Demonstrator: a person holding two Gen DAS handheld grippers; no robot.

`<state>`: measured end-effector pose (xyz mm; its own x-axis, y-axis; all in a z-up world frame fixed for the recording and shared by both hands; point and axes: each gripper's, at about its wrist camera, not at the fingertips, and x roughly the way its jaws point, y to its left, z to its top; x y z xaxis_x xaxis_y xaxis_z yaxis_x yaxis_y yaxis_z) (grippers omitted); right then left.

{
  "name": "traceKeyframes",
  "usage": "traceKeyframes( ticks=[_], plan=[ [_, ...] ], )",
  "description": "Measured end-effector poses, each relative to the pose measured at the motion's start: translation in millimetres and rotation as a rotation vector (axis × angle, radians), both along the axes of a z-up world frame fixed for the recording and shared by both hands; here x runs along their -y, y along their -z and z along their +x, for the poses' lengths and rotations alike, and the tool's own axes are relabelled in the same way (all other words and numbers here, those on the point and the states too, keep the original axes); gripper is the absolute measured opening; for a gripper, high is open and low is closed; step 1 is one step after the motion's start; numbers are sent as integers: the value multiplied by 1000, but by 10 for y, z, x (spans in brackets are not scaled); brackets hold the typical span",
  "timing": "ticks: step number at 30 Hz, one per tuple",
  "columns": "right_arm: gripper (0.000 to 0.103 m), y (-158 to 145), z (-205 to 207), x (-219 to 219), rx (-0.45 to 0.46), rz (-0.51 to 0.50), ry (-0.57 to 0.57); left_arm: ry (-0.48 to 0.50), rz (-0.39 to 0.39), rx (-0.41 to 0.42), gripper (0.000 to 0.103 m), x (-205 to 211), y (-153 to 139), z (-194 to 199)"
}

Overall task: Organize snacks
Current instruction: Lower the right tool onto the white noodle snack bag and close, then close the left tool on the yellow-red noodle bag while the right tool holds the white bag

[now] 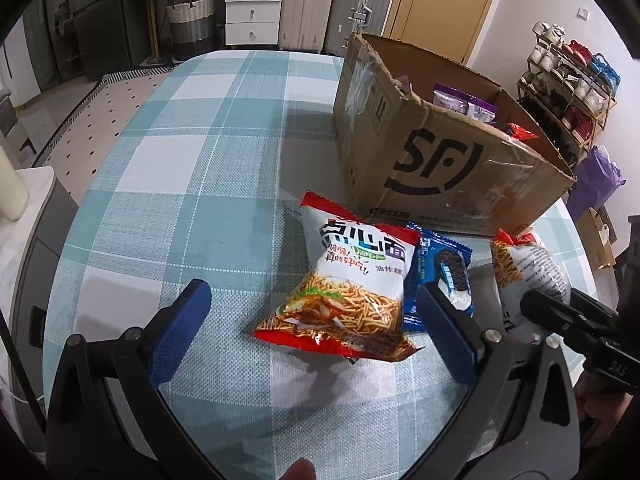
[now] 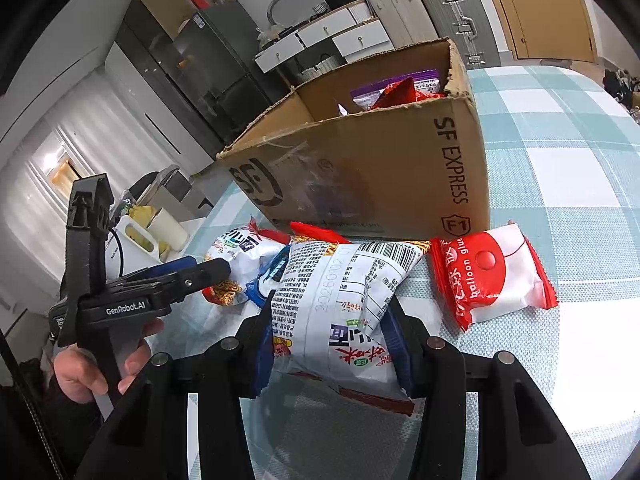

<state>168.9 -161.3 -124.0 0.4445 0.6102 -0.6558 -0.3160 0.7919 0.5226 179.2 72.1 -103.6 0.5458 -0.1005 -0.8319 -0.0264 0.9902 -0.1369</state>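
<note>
Right claw [image 2: 334, 344] clamped on a noodle snack bag [image 2: 340, 296], back side up, likely bound for the cardboard box [image 2: 380, 168] at 12 o'clock, already holding packets. Left claw [image 1: 316, 312] apart, low over a second noodle bag [image 1: 344, 280] on the table [image 1: 180, 160], blue cookie pack [image 1: 440, 268] touching it at 3 o'clock. Red-white gum pack [image 2: 492, 276] sits at 2 o'clock of the held bag.
</note>
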Motion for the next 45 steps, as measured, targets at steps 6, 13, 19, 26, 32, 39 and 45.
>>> traceKeyframes(
  ticks=[6, 13, 19, 26, 32, 39, 45],
  plan=[
    [48, 30, 13, 19, -9, 0, 8, 7, 15, -9, 102, 12, 59, 69],
    [48, 27, -11, 65, -13, 8, 10, 4, -1, -40, 102, -12, 185, 152],
    [48, 21, -18, 103, -15, 12, 17, -7, -37, -63, 99, -28, 269, 233],
    [48, -17, -42, 143, -5, 17, 18, 87, -86, -48, 54, 69, 244, 236],
    [48, -46, -73, 158, 7, 24, 21, 117, -115, -44, 47, 103, 223, 193],
    [48, -79, -71, 137, 14, 28, 21, 126, -98, -36, 47, 139, 153, 87],
    [48, -114, -75, 142, 28, 27, 18, 125, -95, -22, 47, 137, 46, -30]
  ],
)
